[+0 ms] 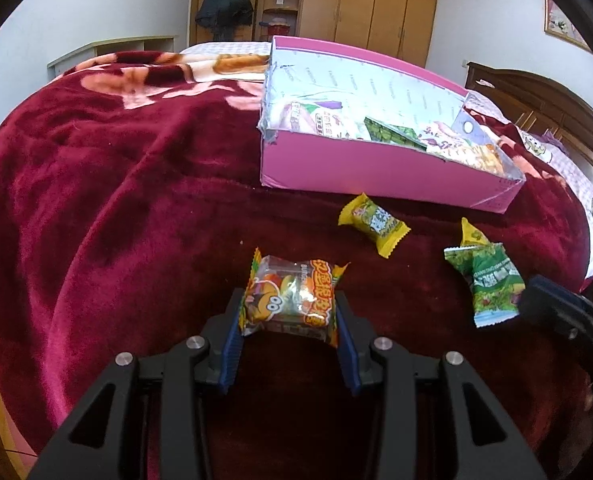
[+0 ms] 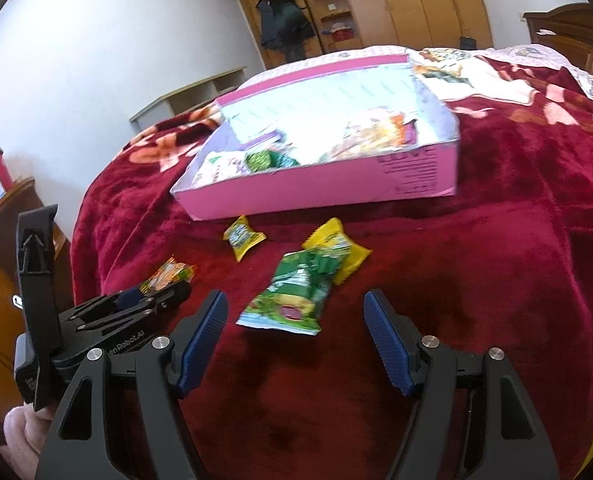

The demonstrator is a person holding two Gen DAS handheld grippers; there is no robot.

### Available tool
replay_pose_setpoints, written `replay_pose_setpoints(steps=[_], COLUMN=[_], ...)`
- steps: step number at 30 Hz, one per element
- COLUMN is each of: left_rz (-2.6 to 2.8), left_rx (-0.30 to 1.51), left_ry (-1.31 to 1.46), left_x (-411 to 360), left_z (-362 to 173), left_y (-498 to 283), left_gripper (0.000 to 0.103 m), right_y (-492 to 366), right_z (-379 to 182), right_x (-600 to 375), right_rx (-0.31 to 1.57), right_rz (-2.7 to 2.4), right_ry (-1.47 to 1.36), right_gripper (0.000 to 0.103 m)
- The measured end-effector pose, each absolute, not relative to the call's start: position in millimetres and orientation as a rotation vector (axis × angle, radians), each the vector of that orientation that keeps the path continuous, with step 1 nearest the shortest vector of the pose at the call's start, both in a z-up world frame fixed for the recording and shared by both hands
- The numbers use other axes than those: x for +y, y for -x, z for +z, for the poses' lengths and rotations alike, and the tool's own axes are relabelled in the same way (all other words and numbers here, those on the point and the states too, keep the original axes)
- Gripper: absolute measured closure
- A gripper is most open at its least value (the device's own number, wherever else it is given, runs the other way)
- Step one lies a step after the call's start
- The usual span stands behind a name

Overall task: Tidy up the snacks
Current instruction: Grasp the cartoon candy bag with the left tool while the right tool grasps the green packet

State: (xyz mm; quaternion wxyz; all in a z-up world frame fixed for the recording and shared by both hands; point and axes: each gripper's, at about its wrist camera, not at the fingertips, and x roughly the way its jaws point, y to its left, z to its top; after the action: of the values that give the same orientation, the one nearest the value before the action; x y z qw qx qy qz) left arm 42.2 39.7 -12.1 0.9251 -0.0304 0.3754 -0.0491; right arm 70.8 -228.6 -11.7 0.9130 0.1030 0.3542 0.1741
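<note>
While the left gripper (image 1: 288, 316) is pinching an orange snack packet (image 1: 292, 294) between its blue pads, the packet is sitting low over the red blanket (image 1: 108, 208) that is covering the bed. The right gripper (image 2: 295, 332) is hovering with its jaws spread and nothing between them, just short of a green snack bag (image 2: 296, 294). That bag is lying partly over a yellow packet (image 2: 342, 252), and a second small yellow packet (image 2: 242, 236) is lying near the front wall of the pink box (image 2: 316, 188). Several more snacks are lying inside the box.
</note>
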Motion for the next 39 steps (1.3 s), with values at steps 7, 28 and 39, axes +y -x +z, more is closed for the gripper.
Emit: replay_pose_setpoints(steps=[7, 28, 39], left_rz=[-0.117, -0.125, -0.119], left_rx=[0.776, 0.776, 0.766], left_ry=[0.098, 0.106, 0.124], left_x=[44, 46, 47], left_z=[-13, -13, -4], left_y=[-44, -43, -39], left_gripper=[0.06, 0.06, 0.06], right_y=[-82, -84, -73], right_z=[-21, -29, -23], right_x=[-216, -216, -228], right_rx=[0.756, 0.757, 0.717], right_rz=[0.346, 0.303, 0.323], right_ry=[-0.21, -0.163, -0.2], right_gripper=[0.031, 0.053, 0.059])
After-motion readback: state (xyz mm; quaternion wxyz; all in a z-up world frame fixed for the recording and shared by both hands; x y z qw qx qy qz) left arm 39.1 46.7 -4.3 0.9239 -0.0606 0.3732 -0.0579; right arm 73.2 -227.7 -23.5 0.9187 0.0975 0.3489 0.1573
